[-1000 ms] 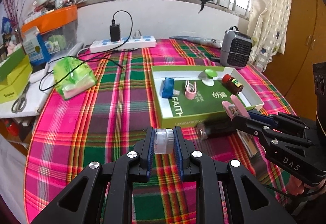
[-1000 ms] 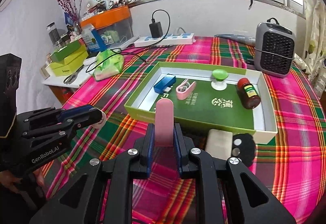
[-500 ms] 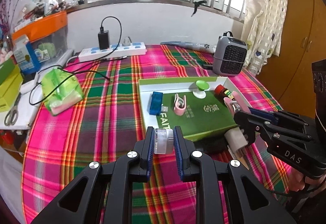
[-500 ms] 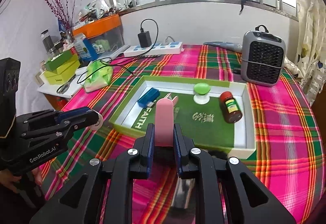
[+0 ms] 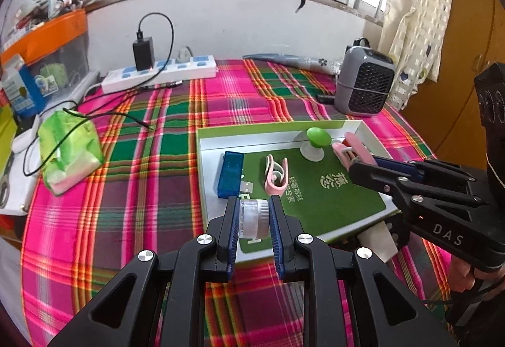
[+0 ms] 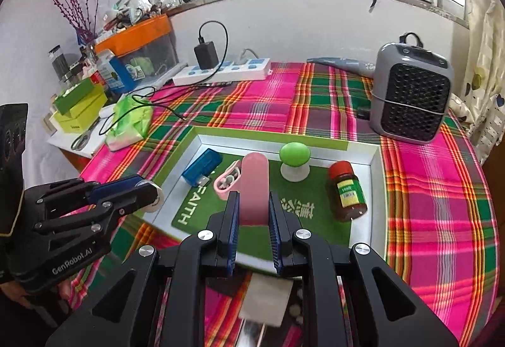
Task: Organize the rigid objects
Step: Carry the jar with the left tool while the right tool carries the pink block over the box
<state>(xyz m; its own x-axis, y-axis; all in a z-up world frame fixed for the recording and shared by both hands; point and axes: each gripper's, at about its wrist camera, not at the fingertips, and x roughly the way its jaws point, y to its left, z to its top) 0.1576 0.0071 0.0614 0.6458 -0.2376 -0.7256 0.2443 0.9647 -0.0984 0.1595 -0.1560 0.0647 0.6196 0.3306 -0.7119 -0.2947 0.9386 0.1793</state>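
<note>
Left tongs (image 5: 254,217) clenched on a small clear jar (image 5: 253,218) w/ white cap, jar pinched sideways between the blue pads, sitting right at the tips. Seen from the right wrist cam, the left tongs (image 6: 148,191) hang just off the tray's near-left corner, jar's (image 6: 155,195) round end poking out past the tips.

Right tongs (image 6: 252,211) clenched on a pink clip (image 6: 254,186), clip standing up out of the pads, rounded end up. In the left cam, right tongs (image 5: 356,159) reach in from the right over the tray's far-right part, pink clip (image 5: 350,148) sticking out front, next to the green knob.

Tray (image 6: 202,138) = shallow box, green rim, white inside walls, green mat on bottom w/ white lettering. Sits on counter (image 6: 435,189) w/ pink/green plaid cloth. In tray: blue USB stick (image 6: 202,165) at left, pink earphone case (image 6: 227,181) beside it, green knob (image 6: 294,154) on white base mid-back, brown bottle (image 6: 347,194) w/ red cap lying tilted at right. Both tongs above/at tray edge, held items not touching the mat as far as visible.

Under right tongs, near side of tray: a pale flat block (image 6: 265,299) on smth dark, partly hidden.

Bkgd: grey heater (image 6: 410,94) far right, white power strip (image 6: 221,71) w/ black charger plugged in, green tissue pack (image 6: 129,121) left, under a black cable.
</note>
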